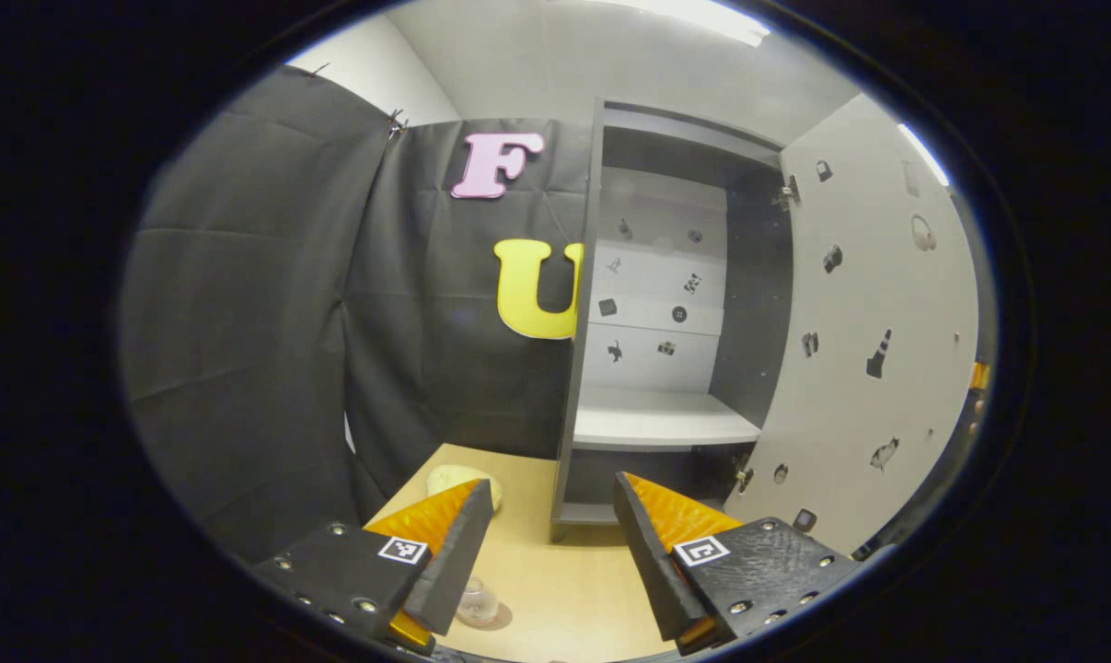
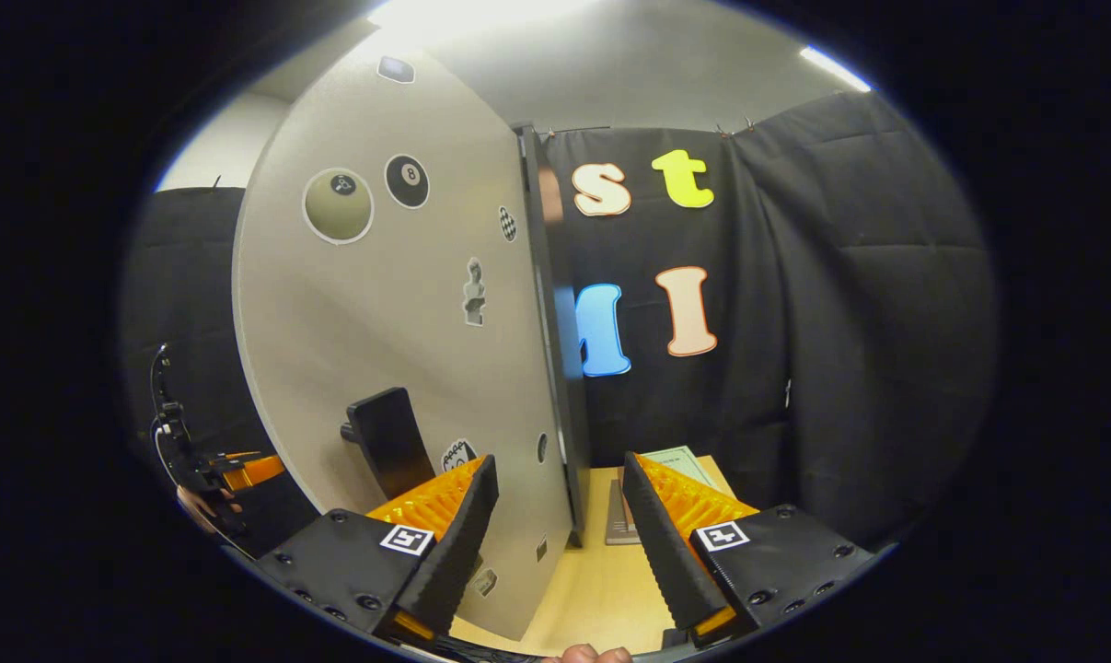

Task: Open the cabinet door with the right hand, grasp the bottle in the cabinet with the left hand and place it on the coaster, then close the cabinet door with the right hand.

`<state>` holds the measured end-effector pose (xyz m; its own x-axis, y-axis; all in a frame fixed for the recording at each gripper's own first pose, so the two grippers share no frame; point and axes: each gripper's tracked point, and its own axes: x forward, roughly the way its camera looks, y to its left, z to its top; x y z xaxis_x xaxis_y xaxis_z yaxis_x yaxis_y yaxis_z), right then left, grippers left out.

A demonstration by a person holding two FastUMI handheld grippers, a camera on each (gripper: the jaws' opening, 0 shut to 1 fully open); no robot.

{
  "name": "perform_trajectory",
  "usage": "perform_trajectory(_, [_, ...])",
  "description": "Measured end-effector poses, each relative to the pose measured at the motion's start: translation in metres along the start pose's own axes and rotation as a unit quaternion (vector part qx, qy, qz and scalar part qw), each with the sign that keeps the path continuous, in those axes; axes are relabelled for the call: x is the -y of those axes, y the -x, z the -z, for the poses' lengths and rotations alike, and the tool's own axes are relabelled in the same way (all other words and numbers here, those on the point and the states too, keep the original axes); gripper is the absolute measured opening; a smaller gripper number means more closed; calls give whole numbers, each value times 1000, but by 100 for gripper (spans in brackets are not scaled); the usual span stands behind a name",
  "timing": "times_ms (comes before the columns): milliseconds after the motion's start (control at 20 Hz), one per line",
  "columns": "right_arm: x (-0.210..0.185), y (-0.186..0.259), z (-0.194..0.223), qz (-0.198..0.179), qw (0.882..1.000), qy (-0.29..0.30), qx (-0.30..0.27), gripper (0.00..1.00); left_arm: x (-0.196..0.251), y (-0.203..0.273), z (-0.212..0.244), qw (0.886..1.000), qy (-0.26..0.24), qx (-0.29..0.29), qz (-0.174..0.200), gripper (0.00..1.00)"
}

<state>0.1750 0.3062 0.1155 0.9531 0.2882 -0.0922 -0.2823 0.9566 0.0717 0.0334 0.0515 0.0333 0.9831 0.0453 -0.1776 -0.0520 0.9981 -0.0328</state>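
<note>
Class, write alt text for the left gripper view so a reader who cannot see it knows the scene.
An open hand-held gripper points at a grey cabinet whose door stands swung open to the right, its white shelf bare. Below, on the wooden table, a small clear bottle stands by the left finger, with a pale round object farther back.

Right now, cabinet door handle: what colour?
Black. The handle stands out against the pale grey door; best in the right gripper view.

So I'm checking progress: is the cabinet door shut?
No. In the left gripper view the door stands swung wide open, baring the cabinet and its shelf.
</note>
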Motion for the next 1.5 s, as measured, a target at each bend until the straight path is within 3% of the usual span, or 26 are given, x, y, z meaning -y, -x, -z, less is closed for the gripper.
perform_trajectory(100, [-20,-4,-3,-4,1000,2,6,88,-10,-5,-1,1000,1,2,1,79])
perform_trajectory(200, [-38,-11,-1,-14,1000,9,8,88,-22,-11,3,1000,3,0,1,79])
perform_trajectory(250, [-48,-15,-1,-19,1000,11,8,88,-28,-13,6,1000,5,-4,1,84])
perform_trajectory(300, [-57,-18,-3,-24,1000,13,9,88,-35,-14,7,1000,6,-5,2,79])
perform_trajectory(450, [-80,-32,-6,-36,999,20,14,85,-56,-16,4,1000,4,-1,-1,82])
perform_trajectory(500, [-88,-38,-5,-41,999,18,14,88,-62,-18,4,1000,5,0,-3,79])
perform_trajectory(750, [-137,-68,-1,-79,997,26,6,88,-90,-25,3,1000,5,2,0,79])
perform_trajectory(1000, [-175,-94,6,-92,995,47,0,89,-114,-28,5,1000,4,3,3,79])
perform_trajectory(1300, [-162,-81,21,-83,996,-25,-29,89,-119,-28,12,999,35,1,4,79])
perform_trajectory(1500, [-112,-66,15,-35,998,-43,-9,89,-111,-27,3,1000,17,9,8,79])
